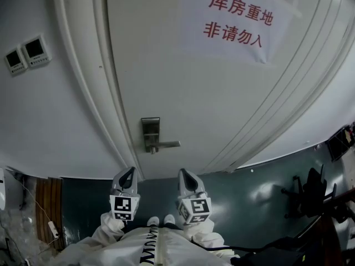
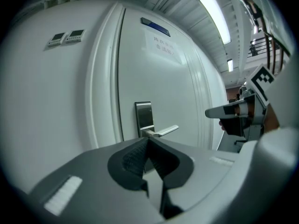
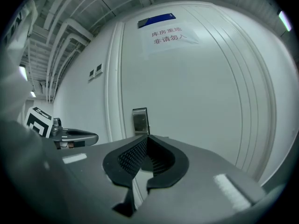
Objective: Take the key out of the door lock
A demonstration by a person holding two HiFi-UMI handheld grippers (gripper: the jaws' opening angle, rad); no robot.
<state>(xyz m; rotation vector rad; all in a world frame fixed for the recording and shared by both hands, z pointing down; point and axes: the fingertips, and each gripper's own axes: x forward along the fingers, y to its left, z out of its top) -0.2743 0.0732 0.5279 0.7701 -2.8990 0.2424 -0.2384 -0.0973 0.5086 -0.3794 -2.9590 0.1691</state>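
At lower centre of the head view, the grey left gripper and right gripper hang closed and empty, well short of the brushed-steel lock plate. The key is too small to see, so a grab could miss.

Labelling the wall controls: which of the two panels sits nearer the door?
The right-hand wall panel; the other panel sits farther left of the door.

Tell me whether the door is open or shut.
Shut: the door sits flush in its frame, with no gap showing, and its handle lies level.
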